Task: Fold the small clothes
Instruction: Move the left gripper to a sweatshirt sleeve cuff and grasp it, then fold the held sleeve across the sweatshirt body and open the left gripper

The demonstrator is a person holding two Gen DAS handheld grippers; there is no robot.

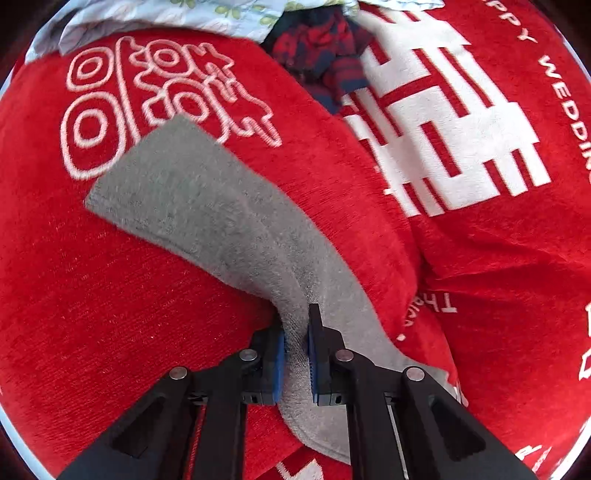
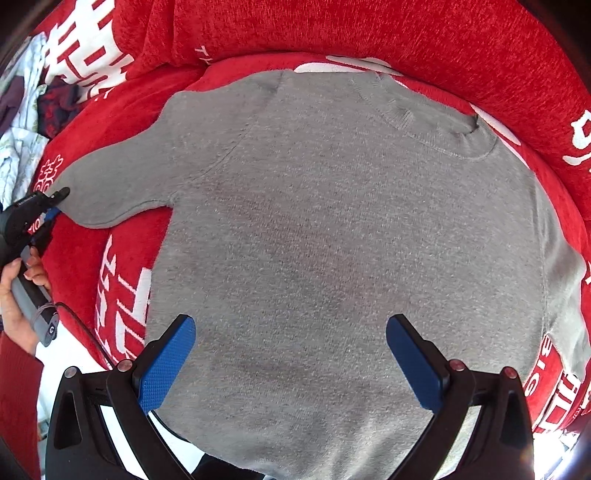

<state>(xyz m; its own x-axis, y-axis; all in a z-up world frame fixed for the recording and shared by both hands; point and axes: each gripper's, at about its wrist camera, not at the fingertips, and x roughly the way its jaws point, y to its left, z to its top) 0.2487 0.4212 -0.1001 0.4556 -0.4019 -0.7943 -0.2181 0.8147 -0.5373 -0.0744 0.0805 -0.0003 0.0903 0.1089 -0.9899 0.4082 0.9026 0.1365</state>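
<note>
L tongs (image 1: 295,343) pinching grey sweater (image 2: 332,240) sleeve, R tongs (image 2: 290,363) spread above body

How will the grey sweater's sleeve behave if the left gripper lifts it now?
The sleeve will probably drape and sag, not stay straight: it already bends softly where the left gripper pinches it. The fuzzy knit likely grips the pads well. The grey sweater may drag along the plush red cover, since the open right gripper does not hold it.

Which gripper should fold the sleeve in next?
Left. The left gripper is already shut on the sleeve; the right gripper hangs open above the sweater's body, holding nothing.
</note>
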